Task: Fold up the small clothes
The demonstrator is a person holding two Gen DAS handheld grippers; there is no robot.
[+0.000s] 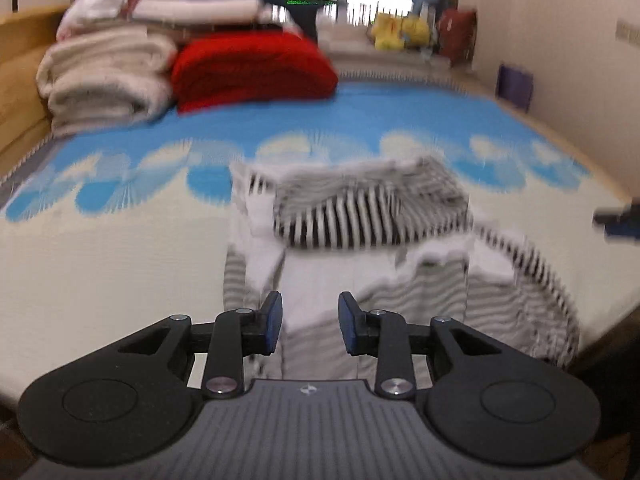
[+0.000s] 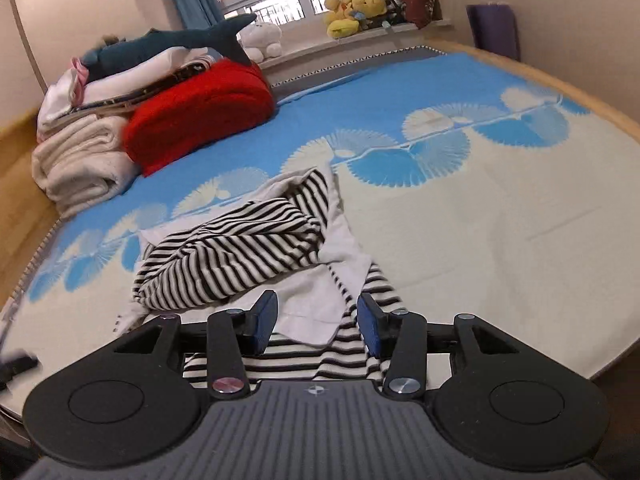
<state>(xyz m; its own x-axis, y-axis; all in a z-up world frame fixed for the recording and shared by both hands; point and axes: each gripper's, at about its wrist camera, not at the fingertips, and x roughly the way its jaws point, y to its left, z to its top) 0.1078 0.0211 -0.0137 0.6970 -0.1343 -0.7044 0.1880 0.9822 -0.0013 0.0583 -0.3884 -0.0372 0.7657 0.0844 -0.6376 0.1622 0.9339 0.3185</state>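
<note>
A small black-and-white striped garment with white panels lies rumpled on the bed, partly folded over itself. In the left wrist view the same garment is blurred and sits just beyond the fingers. My left gripper hangs above its near edge, jaws apart, nothing between the blue pads. My right gripper hovers over the garment's near striped hem, jaws apart and holding nothing. The tip of the left gripper shows at the left edge of the right wrist view.
The bed cover is cream with a blue fan pattern. Folded cream blankets, a red blanket and a plush shark are stacked at the far left. Plush toys sit on the window sill. A wooden bed edge runs on the right.
</note>
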